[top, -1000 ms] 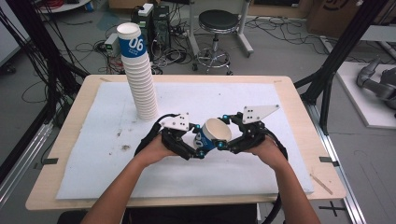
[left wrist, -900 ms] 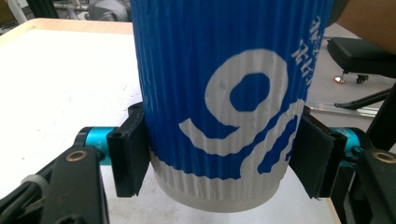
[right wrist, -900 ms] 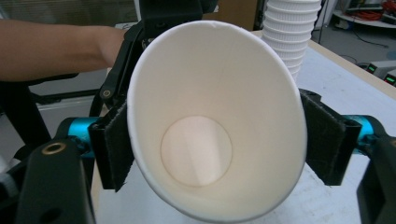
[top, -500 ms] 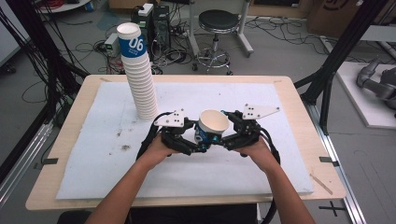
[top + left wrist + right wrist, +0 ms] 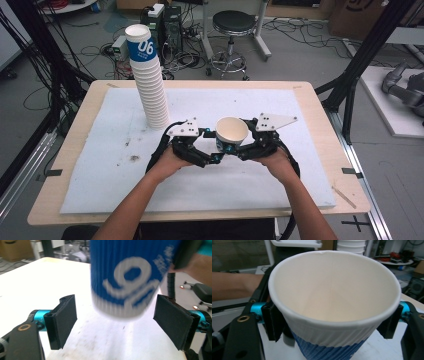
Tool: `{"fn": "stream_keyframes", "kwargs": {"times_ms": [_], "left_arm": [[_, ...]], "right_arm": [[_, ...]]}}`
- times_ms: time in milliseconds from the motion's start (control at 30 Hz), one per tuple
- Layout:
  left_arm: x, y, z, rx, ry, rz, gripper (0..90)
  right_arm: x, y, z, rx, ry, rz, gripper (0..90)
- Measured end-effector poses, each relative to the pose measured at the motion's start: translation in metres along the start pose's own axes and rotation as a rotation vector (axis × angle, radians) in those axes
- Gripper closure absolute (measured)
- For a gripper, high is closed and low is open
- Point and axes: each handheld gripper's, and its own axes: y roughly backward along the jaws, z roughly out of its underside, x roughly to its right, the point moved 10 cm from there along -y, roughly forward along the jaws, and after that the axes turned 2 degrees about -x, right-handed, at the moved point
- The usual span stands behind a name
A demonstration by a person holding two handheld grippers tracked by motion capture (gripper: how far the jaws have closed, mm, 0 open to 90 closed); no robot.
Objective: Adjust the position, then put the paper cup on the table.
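High view: a blue-and-white ribbed paper cup sits upright with its open mouth up, above the middle of the white-padded wooden worktop, between the two hand-held tools. The right claw grips it: in the right gripper view the black pads press against the cup's white upper wall just under the rim, one on each side, and the cream inside of the cup is bare. The left claw lies just beside the cup's lower part, its grey three-cornered plate pointing toward the far left.

Left gripper view: the left claw stands wide open, its two black pads well clear of the cup's blue ribbed wall, which hangs between and above them with white numerals printed on it; the cup's bottom edge is off the white surface. The cup is blurred there.

Behind the left hand, a tall leaning stack of white paper cups stands on the worktop's far left part, its top cup bearing a blue band marked 06. The right hand holds its tool close to the cup's right side.
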Motion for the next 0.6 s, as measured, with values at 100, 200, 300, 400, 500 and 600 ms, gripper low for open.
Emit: {"fn": "stream_keyframes", "kwargs": {"times_ms": [100, 200, 300, 400, 500, 600], "left_arm": [[-0.009, 0.012, 0.002, 0.018, 0.01, -0.046, 18.5], [-0.02, 0.026, 0.002, 0.031, 0.014, -0.098, 18.5], [-0.029, 0.038, 0.001, 0.055, 0.023, -0.143, 18.5], [-0.033, 0.047, 0.004, 0.063, 0.034, -0.162, 18.5], [-0.034, 0.053, 0.009, 0.065, 0.044, -0.18, 18.5], [-0.037, 0.057, 0.016, 0.055, 0.056, -0.19, 18.5]], "right_arm": [[0.007, 0.0, 0.002, -0.005, -0.008, 0.02, 23.9], [0.012, -0.002, 0.004, -0.015, 0.001, 0.044, 23.8], [0.017, -0.001, 0.007, -0.031, 0.01, 0.069, 23.8], [0.021, 0.002, 0.009, -0.031, 0.004, 0.085, 23.7], [0.023, 0.006, 0.012, -0.029, -0.008, 0.098, 23.7], [0.026, 0.01, 0.015, -0.033, -0.011, 0.109, 23.7]]}}
